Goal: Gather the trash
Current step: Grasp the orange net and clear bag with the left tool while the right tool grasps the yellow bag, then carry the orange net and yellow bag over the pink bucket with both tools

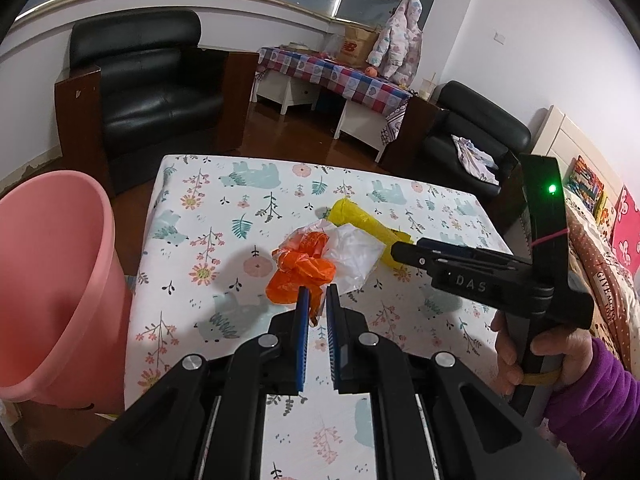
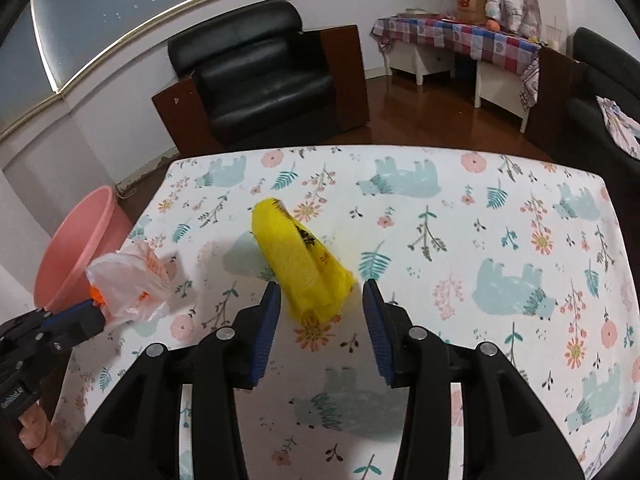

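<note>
An orange and white plastic bag [image 1: 320, 260] lies crumpled on the floral tablecloth [image 1: 224, 216]. My left gripper [image 1: 318, 294] is nearly shut, its blue pads pinching the bag's near orange edge; it also shows in the right wrist view [image 2: 100, 304] with the bag [image 2: 128, 280]. A yellow plastic bag [image 2: 304, 264] lies mid-table, also seen in the left wrist view [image 1: 360, 220]. My right gripper [image 2: 320, 292] is open, its fingers on either side of the yellow bag's near end. In the left wrist view the right gripper [image 1: 400, 252] reaches in from the right.
A pink plastic bin [image 1: 52, 288] stands off the table's left edge, also seen in the right wrist view [image 2: 76, 244]. Black armchairs [image 1: 148, 88] and a checkered side table [image 1: 340, 76] stand beyond the table. A bed [image 1: 600, 264] lies to the right.
</note>
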